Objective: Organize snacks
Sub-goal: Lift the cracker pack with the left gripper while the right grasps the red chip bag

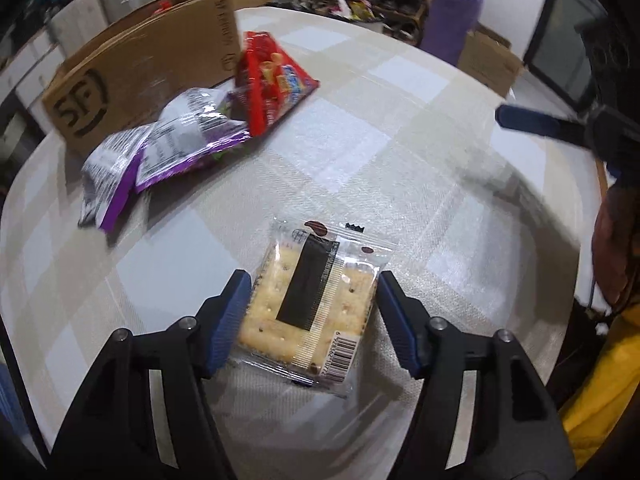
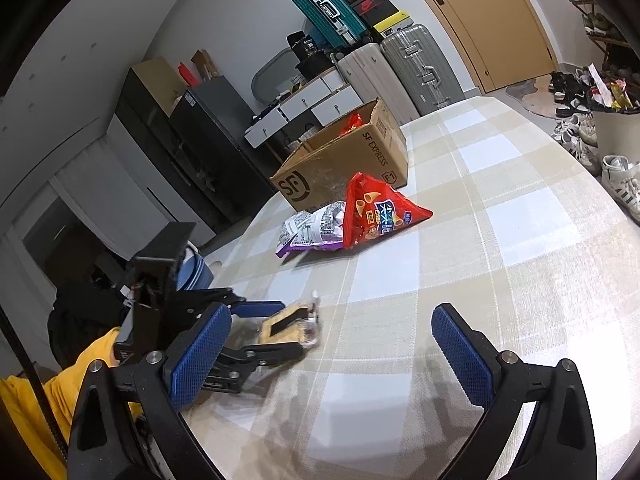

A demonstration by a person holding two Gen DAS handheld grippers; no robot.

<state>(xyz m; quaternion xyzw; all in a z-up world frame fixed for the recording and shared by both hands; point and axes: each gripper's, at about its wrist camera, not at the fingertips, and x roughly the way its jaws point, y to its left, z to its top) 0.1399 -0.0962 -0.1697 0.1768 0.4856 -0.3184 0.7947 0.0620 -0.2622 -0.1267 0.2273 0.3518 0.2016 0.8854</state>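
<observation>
Left gripper fingers spread around cracker pack, contact unclear | right gripper fingers spread, empty | box contents: right view only

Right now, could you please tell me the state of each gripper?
Left gripper: open, jaws straddling the cracker packet on the table, not yet clamped.
Right gripper: open, holding nothing, above the table.

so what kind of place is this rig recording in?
Most likely a lived-in home, near the entry: a table with a beige checked tablecloth, hard-shell suitcases stacked against the wall, a tan wooden door, and sneakers scattered on the floor.
</observation>
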